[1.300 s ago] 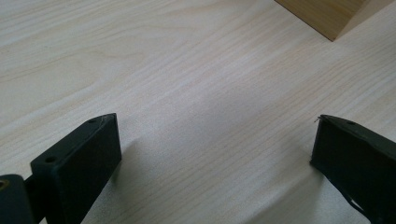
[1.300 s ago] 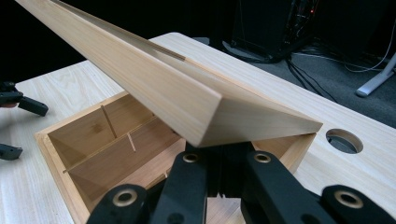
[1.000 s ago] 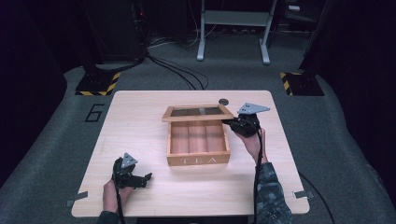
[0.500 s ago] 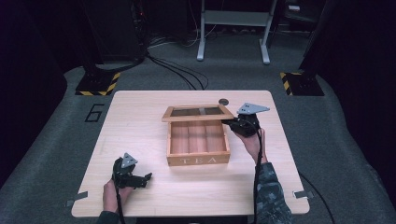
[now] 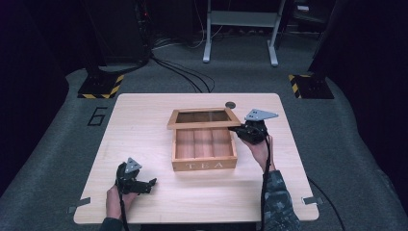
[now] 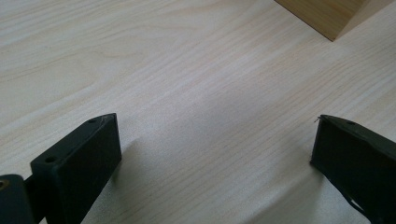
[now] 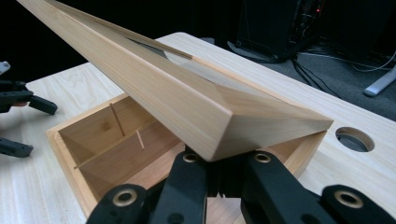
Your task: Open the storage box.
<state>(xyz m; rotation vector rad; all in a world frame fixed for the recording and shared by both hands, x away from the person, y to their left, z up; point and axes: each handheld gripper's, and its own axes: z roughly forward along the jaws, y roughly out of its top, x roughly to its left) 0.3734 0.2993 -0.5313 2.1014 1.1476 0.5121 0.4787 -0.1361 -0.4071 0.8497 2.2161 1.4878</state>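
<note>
A wooden tea box [image 5: 204, 165] with three compartments stands mid-table, its glass-paned lid [image 5: 202, 117] raised partway and tilted back. My right gripper [image 5: 234, 129] is at the lid's front right corner. In the right gripper view the jaws [image 7: 223, 161] are shut together just under that corner of the lid [image 7: 154, 88], which rests on them above the open box [image 7: 70, 154]. My left gripper [image 5: 151, 185] lies near the table's front left, pointing right. Its jaws [image 6: 217, 126] stand wide open over bare wood, with a corner of the box [image 6: 327, 14] farther off.
The light wooden table [image 5: 144, 120] has a round cable hole [image 5: 230, 105] behind the box. The floor around it is grey carpet, with cables [image 5: 183, 72], striped stand bases [image 5: 101, 86] and a metal frame [image 5: 240, 29] at the back.
</note>
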